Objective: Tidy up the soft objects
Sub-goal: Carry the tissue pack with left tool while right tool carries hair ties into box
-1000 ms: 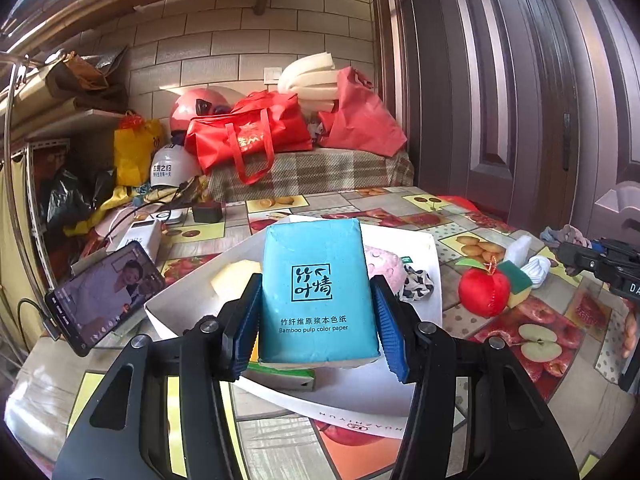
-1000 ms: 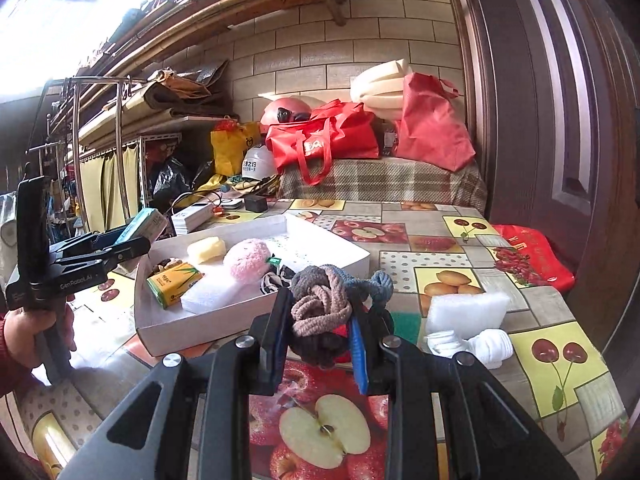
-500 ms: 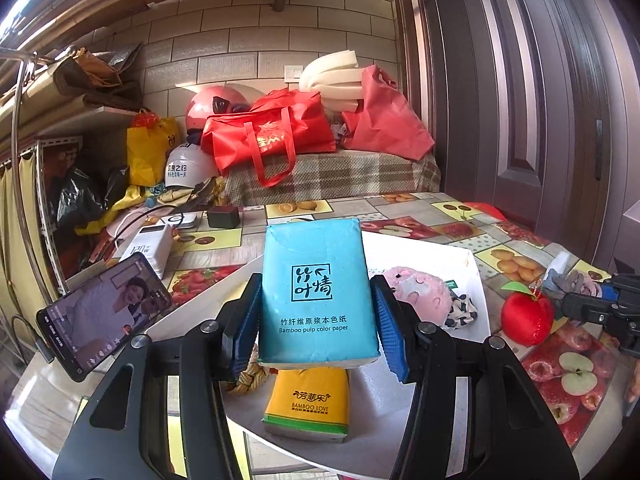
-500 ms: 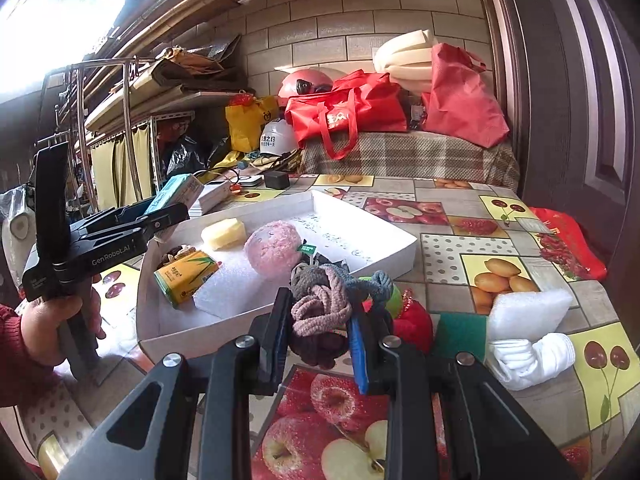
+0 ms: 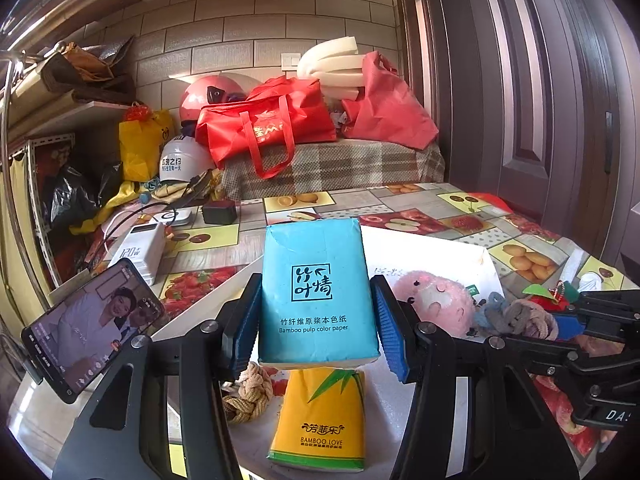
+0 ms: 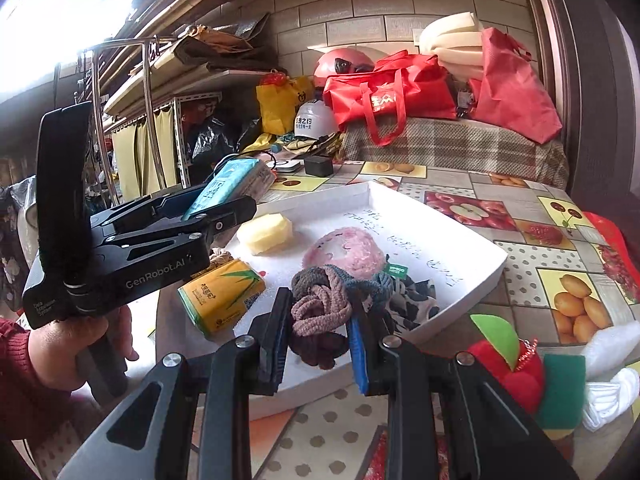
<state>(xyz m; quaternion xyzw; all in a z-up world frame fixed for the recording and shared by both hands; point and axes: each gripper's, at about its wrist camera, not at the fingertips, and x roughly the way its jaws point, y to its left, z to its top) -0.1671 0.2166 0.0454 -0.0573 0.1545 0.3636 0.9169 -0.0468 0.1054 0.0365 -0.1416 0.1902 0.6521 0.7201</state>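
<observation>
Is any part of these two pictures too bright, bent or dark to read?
Right wrist view: the upper left corner is blown out white by daylight. Left wrist view: the brown door curves from fisheye bending, yet the print on the blue tissue pack stays sharp. Both views darken at the corners.

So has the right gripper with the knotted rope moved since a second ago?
Yes. The right gripper, carrying the knotted rope, has swung left from above the apple-print tablecloth to over the white tray's near edge.
</observation>
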